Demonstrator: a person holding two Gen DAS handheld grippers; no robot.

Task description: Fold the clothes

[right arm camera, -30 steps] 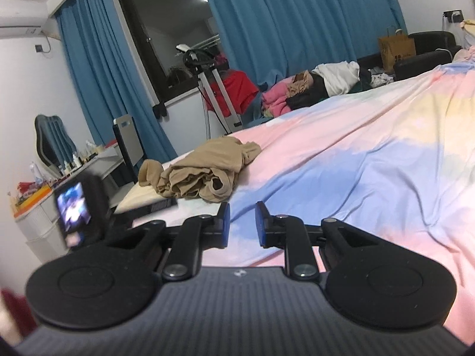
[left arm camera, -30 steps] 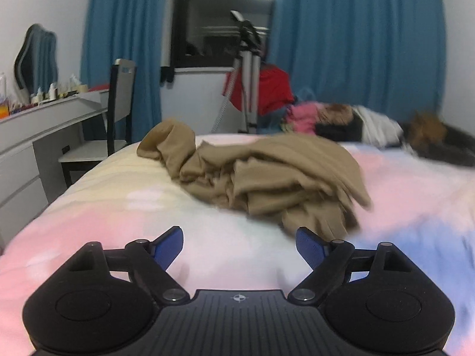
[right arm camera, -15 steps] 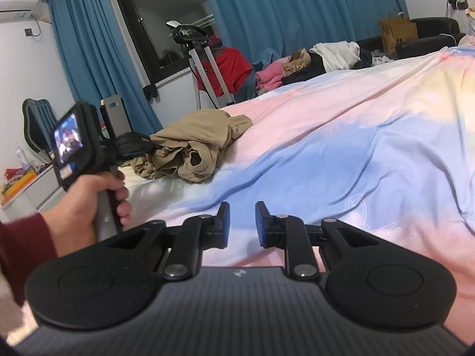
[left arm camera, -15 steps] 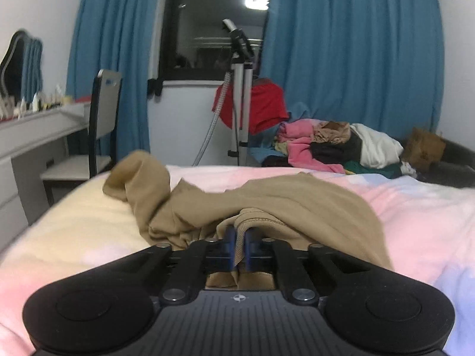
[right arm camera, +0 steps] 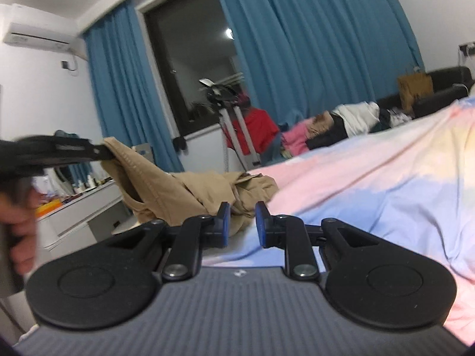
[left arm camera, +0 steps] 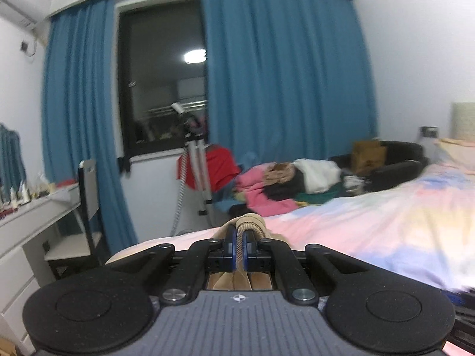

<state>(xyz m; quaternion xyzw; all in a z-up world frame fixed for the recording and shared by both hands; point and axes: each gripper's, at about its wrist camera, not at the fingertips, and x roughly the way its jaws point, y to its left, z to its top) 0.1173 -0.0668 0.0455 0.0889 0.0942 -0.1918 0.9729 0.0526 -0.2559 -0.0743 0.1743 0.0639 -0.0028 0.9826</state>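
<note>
Fabric of the tan garment (right arm camera: 178,190) was pinched at its ribbed edge between the pressed-together fingers (left arm camera: 229,244) of the left gripper (left arm camera: 240,246), which held that end raised above the bed (right arm camera: 371,195) while the rest trailed onto the bedding near the bed's far corner. The right gripper (right arm camera: 241,222) hung over the bed with its fingers slightly spread, nothing between them.

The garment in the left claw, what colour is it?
Tan garment, clearest in the right wrist view.
</note>
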